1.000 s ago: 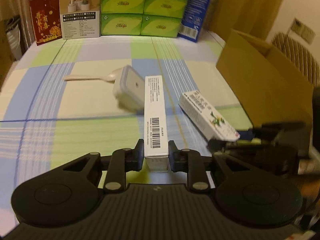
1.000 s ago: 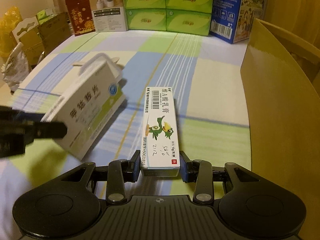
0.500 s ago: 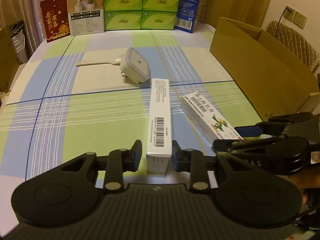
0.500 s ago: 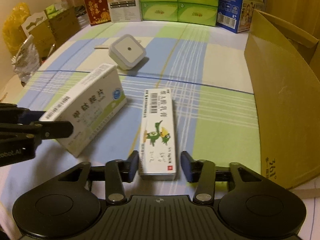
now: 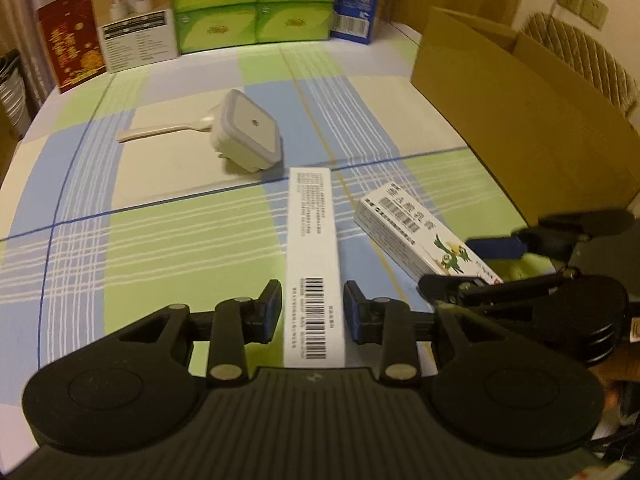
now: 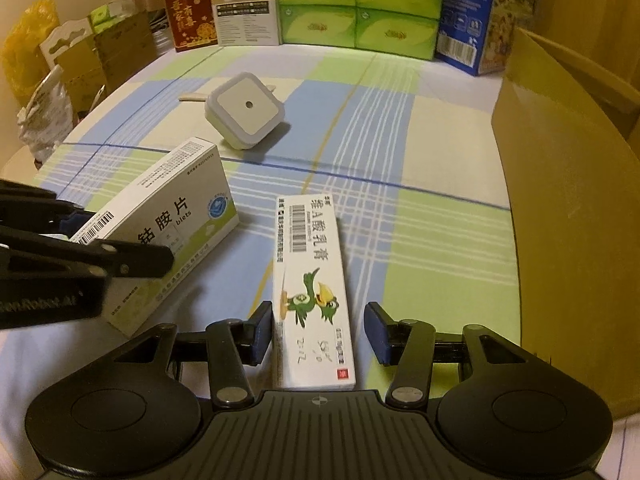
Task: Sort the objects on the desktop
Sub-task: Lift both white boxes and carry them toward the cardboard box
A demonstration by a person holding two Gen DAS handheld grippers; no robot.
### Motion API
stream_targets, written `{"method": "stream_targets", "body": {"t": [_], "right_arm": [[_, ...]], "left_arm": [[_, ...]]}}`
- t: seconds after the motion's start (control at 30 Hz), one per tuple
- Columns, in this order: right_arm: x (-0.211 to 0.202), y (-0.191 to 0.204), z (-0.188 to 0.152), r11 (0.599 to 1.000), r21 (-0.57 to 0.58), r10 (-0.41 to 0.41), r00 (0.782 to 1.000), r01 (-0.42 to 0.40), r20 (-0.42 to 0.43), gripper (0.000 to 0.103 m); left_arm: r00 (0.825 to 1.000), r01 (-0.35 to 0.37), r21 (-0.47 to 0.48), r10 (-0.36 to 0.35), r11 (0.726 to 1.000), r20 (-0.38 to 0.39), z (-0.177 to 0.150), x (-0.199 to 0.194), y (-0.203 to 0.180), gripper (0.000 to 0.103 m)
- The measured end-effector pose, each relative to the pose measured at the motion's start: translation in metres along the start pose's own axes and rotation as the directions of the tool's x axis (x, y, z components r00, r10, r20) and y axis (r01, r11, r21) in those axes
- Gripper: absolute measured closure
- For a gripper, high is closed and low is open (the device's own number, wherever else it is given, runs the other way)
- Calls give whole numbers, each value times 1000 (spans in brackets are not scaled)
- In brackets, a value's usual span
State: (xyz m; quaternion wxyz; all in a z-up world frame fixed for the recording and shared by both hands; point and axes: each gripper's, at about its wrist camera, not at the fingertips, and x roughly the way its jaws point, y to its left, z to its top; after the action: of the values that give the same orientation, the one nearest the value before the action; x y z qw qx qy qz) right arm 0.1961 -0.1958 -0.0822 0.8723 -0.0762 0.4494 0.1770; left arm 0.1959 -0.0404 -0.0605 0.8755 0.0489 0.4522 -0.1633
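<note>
A long white barcode box (image 5: 312,240) lies on the checked cloth between the fingers of my left gripper (image 5: 312,312). The pads stand just off its sides, so that gripper is open. The same box shows its green and white face (image 6: 168,232) in the right wrist view. An ointment box with a green bird (image 6: 308,264) lies flat between the pads of my right gripper (image 6: 318,328). That gripper is open too, with a clear gap on the right side. In the left wrist view the bird box (image 5: 420,236) lies just right of the white one.
A white square plug-in night light (image 5: 248,136) and a cream spoon (image 5: 160,132) lie farther back. An open cardboard box (image 6: 560,200) stands along the right. Green tissue boxes (image 5: 256,4) and other cartons line the back edge. Bags and boxes stand beyond the table's left side.
Both grippers have let go: the pads that pressed on the two boxes now stand apart from them. Both boxes rest on the cloth, and the white box no longer hangs tilted.
</note>
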Motion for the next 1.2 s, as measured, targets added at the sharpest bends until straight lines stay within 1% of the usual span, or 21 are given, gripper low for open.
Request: {"method": "stream_targets", "body": {"t": [0.13, 0.4, 0.43, 0.5, 0.53, 0.63, 0.7, 0.77, 0.97, 1.2], "right_arm": [[5, 0, 4, 1000, 1, 3, 1000, -3, 0, 56], [15, 1, 11, 1000, 0, 6, 1000, -6, -8, 57], [16, 2, 11, 1000, -3, 4, 1000, -4, -10, 58], [15, 3, 11, 1000, -11, 0, 1000, 0, -9, 65], [15, 3, 11, 1000, -10, -2, 1000, 1, -10, 67], [14, 1, 11, 1000, -1, -7, 1000, 7, -12, 67], [14, 0, 11, 1000, 6, -9, 1000, 10, -12, 67], [14, 0, 11, 1000, 10, -14, 1000, 14, -11, 67], [10, 0, 12, 1000, 18, -15, 1000, 15, 6, 67], [6, -2, 14, 999, 33, -21, 999, 20, 28, 68]], "left_arm": [[1000, -11, 22, 12, 1000, -13, 1, 7, -3, 75], [1000, -21, 23, 22, 1000, -21, 2, 12, -2, 75], [1000, -21, 21, 22, 1000, -21, 2, 12, -2, 75], [1000, -17, 18, 18, 1000, -22, 2, 13, -1, 75], [1000, -13, 16, 13, 1000, -22, 2, 14, 0, 75], [999, -7, 2, 7, 1000, -32, 3, 18, 3, 76], [999, -10, 4, 10, 1000, -37, 3, 19, 3, 78], [999, -8, 12, 9, 1000, -42, 3, 19, 1, 82], [999, -5, 5, 5, 1000, -48, 2, 20, 1, 83], [999, -9, -2, 9, 1000, -31, 4, 16, 0, 84]]}}
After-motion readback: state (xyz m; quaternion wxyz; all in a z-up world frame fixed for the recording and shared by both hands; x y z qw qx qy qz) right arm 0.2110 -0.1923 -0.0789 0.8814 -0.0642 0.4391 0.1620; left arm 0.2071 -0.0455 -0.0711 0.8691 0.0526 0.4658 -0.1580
